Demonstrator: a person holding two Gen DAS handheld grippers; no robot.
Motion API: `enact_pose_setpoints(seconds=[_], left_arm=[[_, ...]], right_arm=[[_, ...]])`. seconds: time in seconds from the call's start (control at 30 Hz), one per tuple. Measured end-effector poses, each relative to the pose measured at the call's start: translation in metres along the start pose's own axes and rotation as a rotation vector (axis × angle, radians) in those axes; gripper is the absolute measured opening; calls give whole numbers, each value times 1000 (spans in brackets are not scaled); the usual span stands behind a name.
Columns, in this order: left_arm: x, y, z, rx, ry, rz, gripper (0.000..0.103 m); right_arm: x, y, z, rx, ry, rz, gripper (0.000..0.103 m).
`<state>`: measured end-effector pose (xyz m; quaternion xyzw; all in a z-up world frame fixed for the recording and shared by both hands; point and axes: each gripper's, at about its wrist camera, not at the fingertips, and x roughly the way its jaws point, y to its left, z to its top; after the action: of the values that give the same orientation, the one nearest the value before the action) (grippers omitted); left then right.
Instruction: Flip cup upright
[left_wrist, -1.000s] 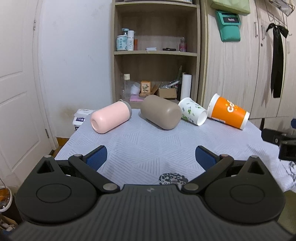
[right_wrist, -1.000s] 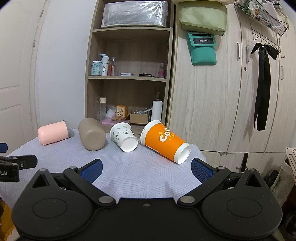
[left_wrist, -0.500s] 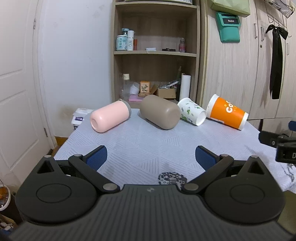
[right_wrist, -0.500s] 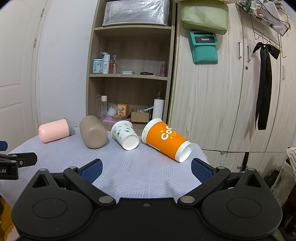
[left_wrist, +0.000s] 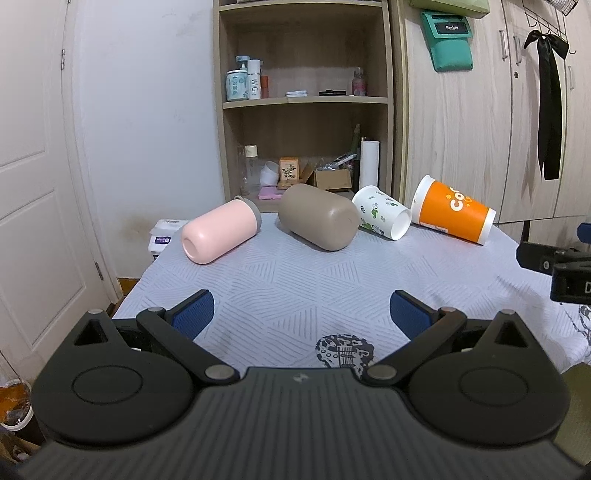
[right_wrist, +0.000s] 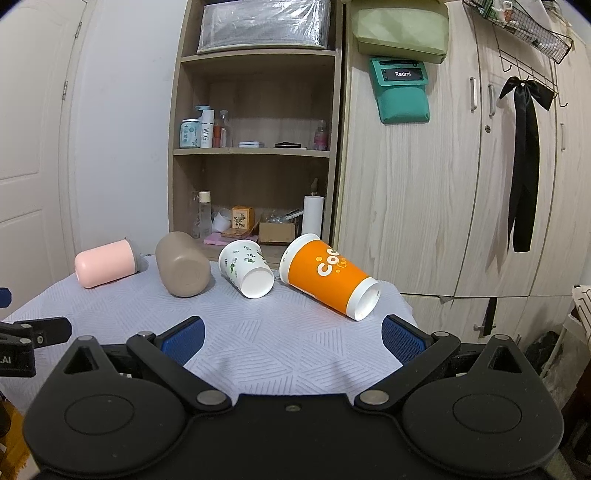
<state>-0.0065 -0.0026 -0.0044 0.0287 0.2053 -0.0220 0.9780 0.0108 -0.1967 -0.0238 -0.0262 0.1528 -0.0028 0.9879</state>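
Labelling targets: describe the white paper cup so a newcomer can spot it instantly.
On the table in front of the shelf unit, four cups lie on their sides in a row. The white cup is third from the left, between the brown cup and orange cup; it alone has a green leaf print.

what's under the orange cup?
The orange cup lies on its side on the patterned tablecloth; only cloth shows beneath it. The tabletop itself is covered. Both grippers hang open, short of it.
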Motion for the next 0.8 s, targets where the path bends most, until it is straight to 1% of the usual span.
enact_pose_setpoints(seconds=[0.13, 0.23, 0.37, 0.43, 0.5, 0.6, 0.7, 0.8], left_arm=[[1, 0, 1, -3, 6, -1, 103], [3, -1, 1, -6, 11, -6, 103], [8, -5, 6, -22, 27, -10, 103], [12, -9, 13, -34, 47, -22, 103], [17, -16, 24, -59, 66, -63, 103], [30, -28, 44, -90, 97, -151, 103], [46, -48, 61, -77, 106, -178, 103], [66, -67, 72, -97, 111, -186, 103]], right_arm=[[1, 0, 0, -5, 1, 7, 103], [3, -3, -2, -3, -4, 33, 103], [2, -11, 0, -33, -40, 106, 103], [0, -20, 6, -47, -63, 161, 103], [2, -32, 15, -53, -81, 224, 103], [11, -52, 29, -63, -95, 304, 103], [27, -66, 38, -132, -101, 366, 103], [51, -70, 42, -266, -80, 369, 103]])
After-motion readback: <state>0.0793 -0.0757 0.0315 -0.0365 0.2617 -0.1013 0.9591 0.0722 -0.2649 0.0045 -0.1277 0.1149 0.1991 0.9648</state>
